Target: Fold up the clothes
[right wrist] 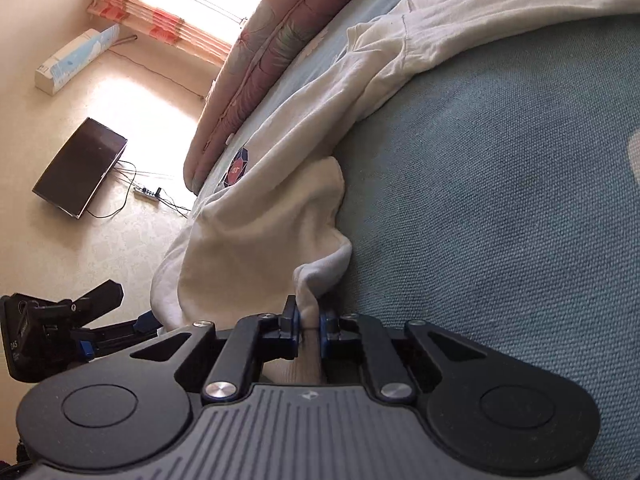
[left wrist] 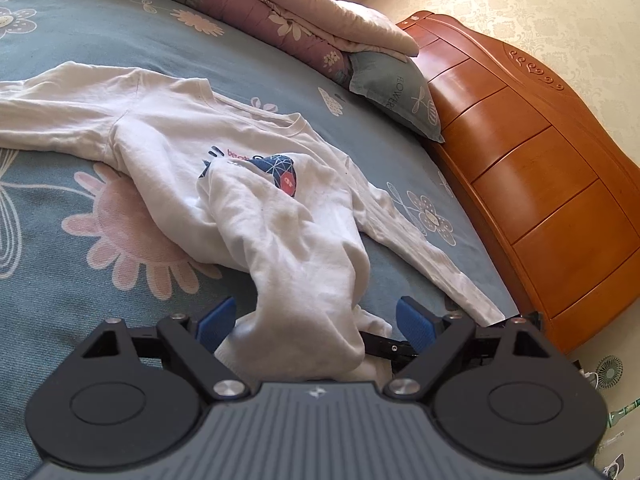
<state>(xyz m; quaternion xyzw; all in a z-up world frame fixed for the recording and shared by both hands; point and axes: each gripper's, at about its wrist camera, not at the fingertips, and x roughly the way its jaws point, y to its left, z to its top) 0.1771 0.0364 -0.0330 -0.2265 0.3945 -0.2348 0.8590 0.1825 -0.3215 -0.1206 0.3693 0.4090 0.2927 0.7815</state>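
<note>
Shirt: one white long-sleeved shirt [left wrist: 256, 184] spread crumpled on blue floral bedsheet [left wrist: 80, 208], hem bunched toward the near bed edge, blue-and-red chest print partly covered by a fold.
Left gripper: left gripper [left wrist: 316, 320] with jaws spread wide, blue pads either side of the bunched hem; fabric runs between them, pads not pressing it.
Right gripper: right gripper [right wrist: 307, 320] pinched tight on a fold of the shirt [right wrist: 280, 216] edge, cloth squeezed between both blue pads, low over the sheet [right wrist: 500, 200].
Left view only: wooden headboard [left wrist: 532, 184] at right, one grey-blue pillow [left wrist: 400, 96] leaning against it, both sleeves of the shirt laid out, neckline visible, small fan on floor at lower right.
Right view only: window with striped curtain [right wrist: 156, 20], one dark flat screen [right wrist: 80, 168] lying on the floor, one power strip [right wrist: 148, 194] with cables, one long white box [right wrist: 76, 60] against the wall, left gripper [right wrist: 144, 322] seen from the side at the bed edge.
Both views: folded pink-maroon quilt [left wrist: 248, 12] along the far side of the bed, also [right wrist: 256, 80].
Counts: shirts 1, grippers 2, pillows 1, quilts 1, screens 1, power strips 1.
Person: no hand or sleeve visible in either view.
</note>
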